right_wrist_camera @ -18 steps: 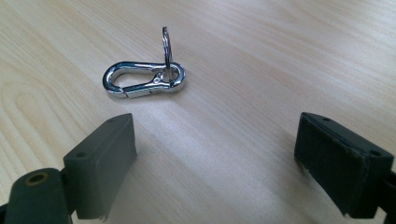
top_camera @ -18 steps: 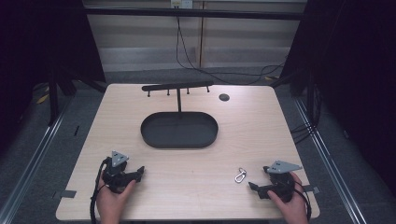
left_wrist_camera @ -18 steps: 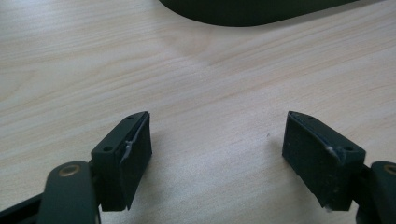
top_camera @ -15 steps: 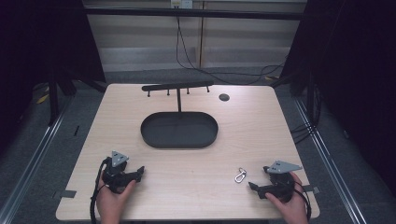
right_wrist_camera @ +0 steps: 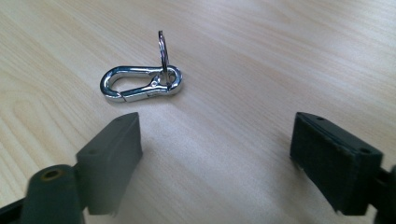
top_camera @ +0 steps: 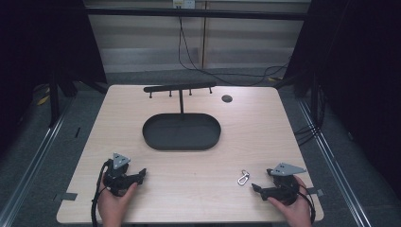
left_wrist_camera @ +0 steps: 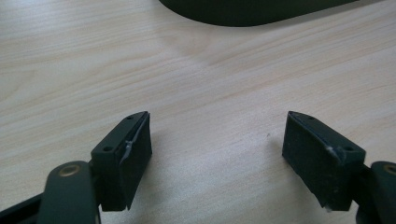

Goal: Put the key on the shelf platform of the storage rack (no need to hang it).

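A silver clip with a ring standing upright through one end lies flat on the wooden surface near its front right, just ahead and to the left of the right gripper, whose jaws stand wide apart with nothing between them and touch nothing. The left gripper rests in a hand at the front left, well apart from the clip, its jaws also spread wide over bare wood. Beyond both, at the middle, sits a black oval tray with a post and a pegged crossbar rising from its far edge.
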Demonstrator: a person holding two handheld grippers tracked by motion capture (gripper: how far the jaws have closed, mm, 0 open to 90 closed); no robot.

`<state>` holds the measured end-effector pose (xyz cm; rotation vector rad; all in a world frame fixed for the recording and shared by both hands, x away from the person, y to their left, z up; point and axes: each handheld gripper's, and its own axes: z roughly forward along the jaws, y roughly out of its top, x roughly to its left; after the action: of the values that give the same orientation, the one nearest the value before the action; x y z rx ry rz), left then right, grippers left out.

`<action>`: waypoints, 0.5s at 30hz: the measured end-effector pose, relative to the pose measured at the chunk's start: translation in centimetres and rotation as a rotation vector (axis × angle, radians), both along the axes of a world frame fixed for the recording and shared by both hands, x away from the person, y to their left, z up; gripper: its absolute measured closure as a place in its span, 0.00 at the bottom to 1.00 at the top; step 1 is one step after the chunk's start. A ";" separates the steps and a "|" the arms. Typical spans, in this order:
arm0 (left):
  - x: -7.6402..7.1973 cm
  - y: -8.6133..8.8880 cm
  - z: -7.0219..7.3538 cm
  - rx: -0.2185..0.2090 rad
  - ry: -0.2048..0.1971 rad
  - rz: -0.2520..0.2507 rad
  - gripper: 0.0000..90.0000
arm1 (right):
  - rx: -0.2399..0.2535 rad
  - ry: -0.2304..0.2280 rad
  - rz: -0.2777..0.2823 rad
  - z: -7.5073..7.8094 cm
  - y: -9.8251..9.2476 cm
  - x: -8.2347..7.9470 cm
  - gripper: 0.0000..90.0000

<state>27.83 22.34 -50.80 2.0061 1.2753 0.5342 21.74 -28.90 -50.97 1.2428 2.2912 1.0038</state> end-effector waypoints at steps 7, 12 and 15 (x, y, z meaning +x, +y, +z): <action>0.0 0.0 0.0 0.003 0.001 -0.002 0.26 | -0.012 -0.003 0.025 0.5 0.9 0.1 0.32; 0.0 0.0 0.0 0.004 0.001 -0.002 0.26 | -0.001 -0.026 0.072 1.4 1.8 0.3 0.38; 0.0 0.0 0.0 0.004 0.001 -0.002 0.26 | -0.001 -0.029 0.094 1.7 2.5 0.7 0.43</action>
<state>27.83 22.36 -50.79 2.0110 1.2736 0.5351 22.39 -26.42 -49.22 1.1214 2.3468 1.0452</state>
